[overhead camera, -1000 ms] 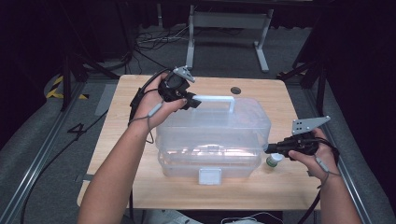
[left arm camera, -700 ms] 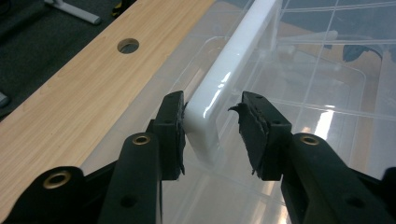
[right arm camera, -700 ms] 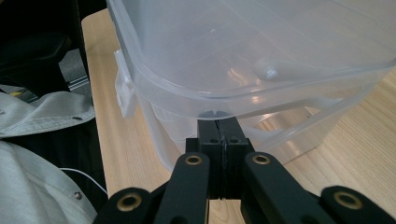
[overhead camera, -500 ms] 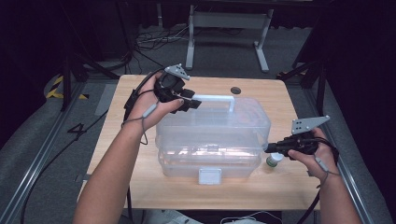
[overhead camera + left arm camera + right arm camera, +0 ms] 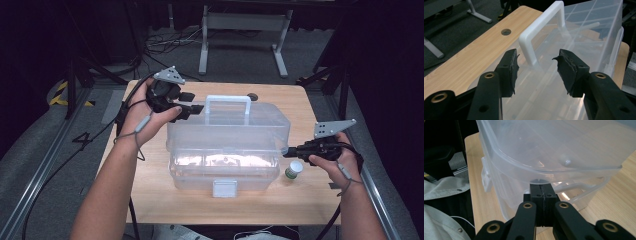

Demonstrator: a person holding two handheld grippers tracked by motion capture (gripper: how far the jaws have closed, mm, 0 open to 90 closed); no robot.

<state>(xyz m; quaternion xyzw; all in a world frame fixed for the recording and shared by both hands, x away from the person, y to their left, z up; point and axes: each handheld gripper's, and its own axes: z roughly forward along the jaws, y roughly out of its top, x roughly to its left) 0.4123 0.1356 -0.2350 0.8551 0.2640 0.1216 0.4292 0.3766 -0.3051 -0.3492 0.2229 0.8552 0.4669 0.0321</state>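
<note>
At the far left end of the clear plastic storage box (image 5: 227, 145), the left tongs (image 5: 192, 109) hang with jaws spread wide and nothing between them. The left gripper view looks along those tongs (image 5: 537, 67) toward the upright white handle (image 5: 541, 27) on the lid (image 5: 584, 37); its near post stands beyond the gap between the jaws, apart from both pads. On the opposite side, the right tongs (image 5: 289, 151) are pressed fully together at the right end of the box. The right gripper view shows their tips (image 5: 541, 187) meeting directly under the overhanging edge of the lid (image 5: 549, 152); whether they pinch any plastic or merely press beneath the rim cannot be told. The lid rides slightly above the box body there, so the work in hand is probably raising or steadying it.

The box sits in the middle of the wooden counter (image 5: 150, 195), its white front latch (image 5: 224, 188) facing the person. A small green-labelled bottle (image 5: 293, 170) stands on the counter just beside the box's right end, under the right hand (image 5: 330, 155).

The likeliest trouble is the closed right tongs slipping off the smooth rim, letting the lid drop. If the left tongs close before reaching the handle post, they will shut on air. A downward move of the right hand could also tip the bottle.
</note>
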